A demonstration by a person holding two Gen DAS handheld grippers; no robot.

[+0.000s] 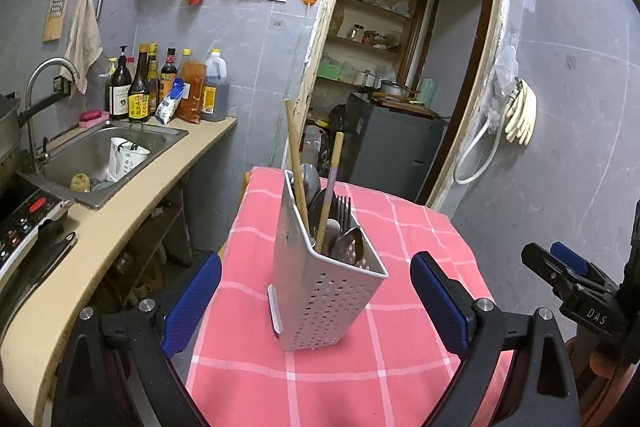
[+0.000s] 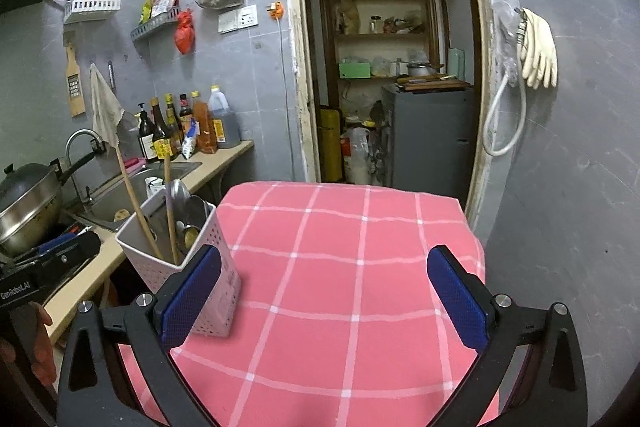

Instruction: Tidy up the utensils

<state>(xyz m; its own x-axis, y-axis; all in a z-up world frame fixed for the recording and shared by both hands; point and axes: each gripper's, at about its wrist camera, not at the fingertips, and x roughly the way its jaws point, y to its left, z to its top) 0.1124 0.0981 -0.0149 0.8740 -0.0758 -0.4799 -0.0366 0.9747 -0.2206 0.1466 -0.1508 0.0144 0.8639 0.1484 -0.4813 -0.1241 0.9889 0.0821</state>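
Observation:
A white perforated utensil holder (image 1: 320, 291) stands upright on the pink checked tablecloth (image 1: 392, 359). It holds wooden chopsticks (image 1: 297, 171), metal spoons (image 1: 347, 247) and a fork (image 1: 343, 207). My left gripper (image 1: 316, 303) is open, its blue pads on either side of the holder, not touching it. The holder also shows in the right wrist view (image 2: 188, 259), at the table's left edge, with chopsticks (image 2: 134, 203) sticking out. My right gripper (image 2: 324, 299) is open and empty over the cloth (image 2: 340, 267), its left pad in front of the holder.
A counter (image 1: 132, 211) with a sink (image 1: 100, 163), sauce bottles (image 1: 168, 87) and a stove panel (image 1: 24, 223) runs along the left. A pot (image 2: 28, 211) sits on the stove. Behind the table is a doorway (image 2: 384, 67) to a pantry with a grey cabinet (image 2: 428, 135).

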